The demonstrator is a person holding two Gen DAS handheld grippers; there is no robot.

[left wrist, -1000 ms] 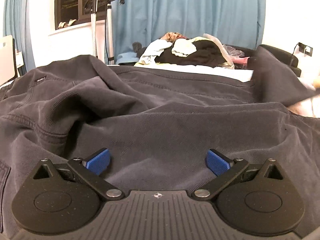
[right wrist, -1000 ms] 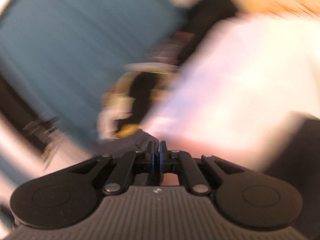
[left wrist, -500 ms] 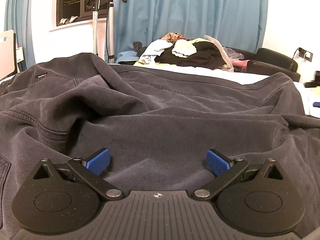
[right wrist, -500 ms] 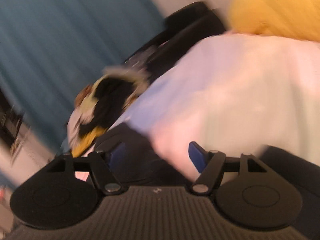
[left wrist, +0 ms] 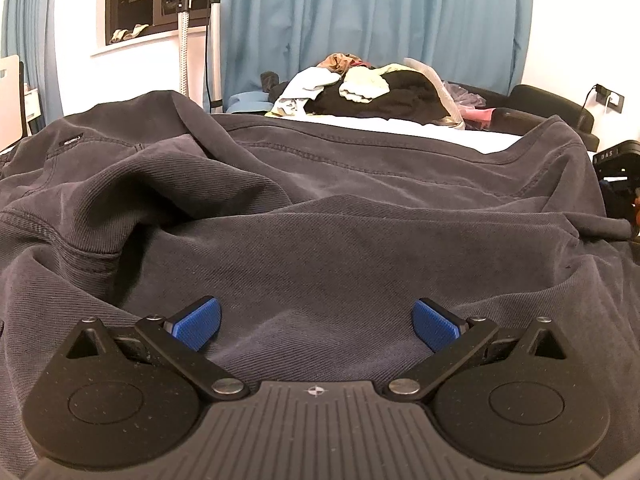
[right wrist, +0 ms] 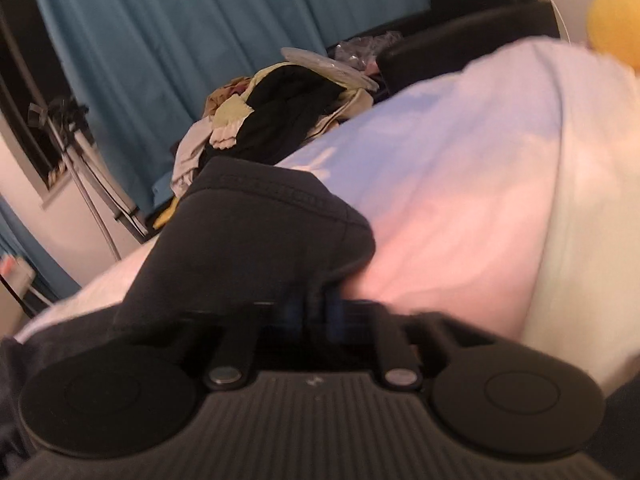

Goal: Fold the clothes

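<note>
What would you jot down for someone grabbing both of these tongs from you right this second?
Left tongs: open, holding nothing, low over the middle of the dark grey garment.

Right tongs: shut on a hemmed edge of the dark grey garment, which is bunched up just above them. The view is blurred.

Layout: the garment lies spread but rumpled on the white bed. A pile of unfolded clothes sits at the far end by the blue curtain.

Done: one edge gripped; no neat fold shows yet.

Left: probably carry that edge across, smooth the wrinkles, finish folding, then start the pile.
</note>
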